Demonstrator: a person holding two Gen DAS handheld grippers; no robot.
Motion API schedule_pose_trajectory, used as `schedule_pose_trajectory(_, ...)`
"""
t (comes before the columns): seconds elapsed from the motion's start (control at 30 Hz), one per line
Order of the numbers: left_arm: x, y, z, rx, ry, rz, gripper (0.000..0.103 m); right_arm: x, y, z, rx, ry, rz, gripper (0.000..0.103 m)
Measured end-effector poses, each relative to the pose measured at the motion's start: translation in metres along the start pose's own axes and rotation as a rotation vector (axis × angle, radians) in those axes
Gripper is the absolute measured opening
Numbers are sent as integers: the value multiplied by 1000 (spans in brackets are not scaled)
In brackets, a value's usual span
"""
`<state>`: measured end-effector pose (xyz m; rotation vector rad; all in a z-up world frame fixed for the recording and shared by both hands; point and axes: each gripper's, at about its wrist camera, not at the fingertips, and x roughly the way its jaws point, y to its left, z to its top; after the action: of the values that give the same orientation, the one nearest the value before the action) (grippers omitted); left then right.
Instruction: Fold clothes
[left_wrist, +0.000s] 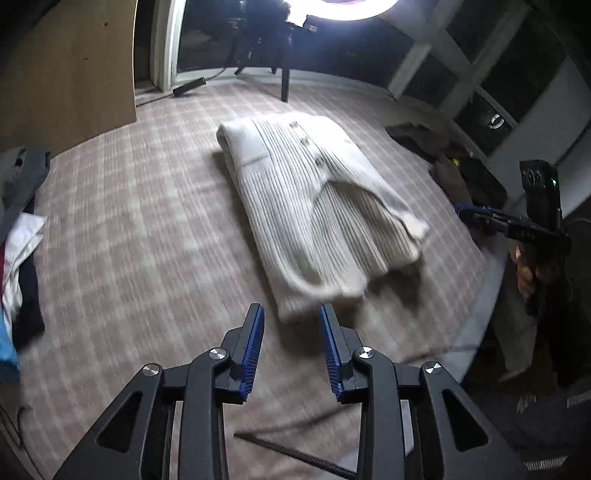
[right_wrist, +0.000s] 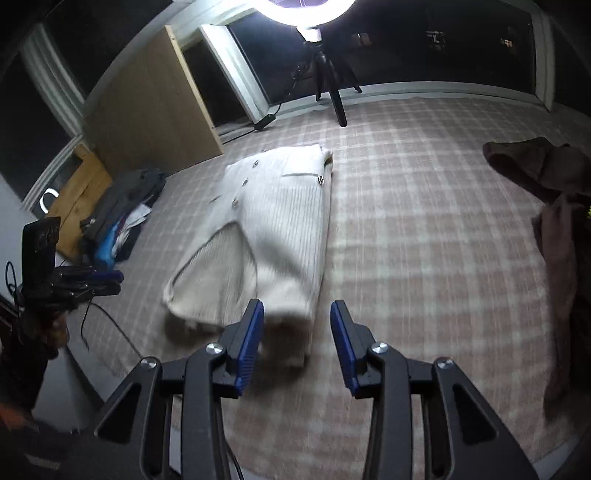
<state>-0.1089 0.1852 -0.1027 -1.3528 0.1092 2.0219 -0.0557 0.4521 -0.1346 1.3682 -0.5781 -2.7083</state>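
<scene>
Left wrist: motion blur smears the cream cardigan (left_wrist: 314, 206), near hem indistinct; clothes pile (left_wrist: 18, 240) cut off at the left edge. Left gripper (left_wrist: 291, 314) jaws open, holding nothing, just short of the cardigan's near corner. Cardigan lies folded on the plaid bed cover (left_wrist: 129, 240).

Right wrist: also blurred; brown garment (right_wrist: 546, 177) cut by the right edge. Right gripper (right_wrist: 297, 312) jaws wide open, empty, over the cardigan's (right_wrist: 273, 221) near edge; contact unclear

The sweater (left_wrist: 314, 206) ahead of the gripper is cream white with thin stripes. The bed cover (right_wrist: 424, 221) under it has pink and white checks. The finger pads (right_wrist: 251, 343) are blue.
</scene>
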Motion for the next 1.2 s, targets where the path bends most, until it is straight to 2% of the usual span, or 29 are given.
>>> schedule_pose_trajectory(0.1,31,-1,9,-13,38,-9,33,37,-4,12,35,73,27,37)
schedule_pose_trajectory(0.17,50,-1,10,-38,76,-16,33,56,-5,12,43,110,17,37)
schedule_pose_trajectory(0.23,66,-2,8,-48,95,-23,31,68,-4,12,42,158,46,37)
schedule_pose_trajectory(0.3,75,-7,8,-32,117,-15,23,73,2,12,16,180,64,10)
schedule_pose_trajectory(0.33,75,-12,7,-14,128,-8,19,73,2,12,-9,190,42,10)
schedule_pose_trajectory(0.43,72,-21,2,57,152,46,20,67,0,9,-93,222,-65,8)
schedule_pose_trajectory(0.47,72,-21,0,71,164,61,21,69,-4,8,-97,250,-77,8)
schedule_pose_trajectory(0.53,69,-21,-3,83,179,84,22,65,-14,8,-58,261,-51,10)
schedule_pose_trajectory(0.57,62,-18,-1,67,164,84,23,57,-15,11,-42,241,-33,10)
schedule_pose_trajectory(0.6,54,-16,1,49,142,82,21,47,-14,15,-29,210,-14,14)
schedule_pose_trajectory(0.67,39,-13,7,21,99,76,25,33,-8,25,-33,143,18,21)
schedule_pose_trajectory(0.73,31,-15,16,26,55,78,27,25,-1,36,-42,85,48,21)
schedule_pose_trajectory(0.83,38,-17,30,22,32,65,27,29,12,51,-53,25,89,22)
schedule_pose_trajectory(0.87,46,-17,34,18,34,57,28,35,16,55,-50,13,107,24)
schedule_pose_trajectory(0.9,56,-18,38,14,39,48,28,44,20,57,-40,8,129,32)
schedule_pose_trajectory(0.97,83,-13,37,1,90,47,30,71,21,53,-33,45,137,40)
schedule_pose_trajectory(1.03,94,-16,33,30,113,54,34,103,22,42,-53,171,90,40)
schedule_pose_trajectory(1.07,97,-18,31,50,117,57,39,107,24,40,-85,191,80,40)
schedule_pose_trajectory(1.13,92,-19,34,74,131,74,37,103,30,42,-141,189,77,40)
schedule_pose_trajectory(1.2,81,-14,40,52,116,72,37,91,28,51,-130,175,71,40)
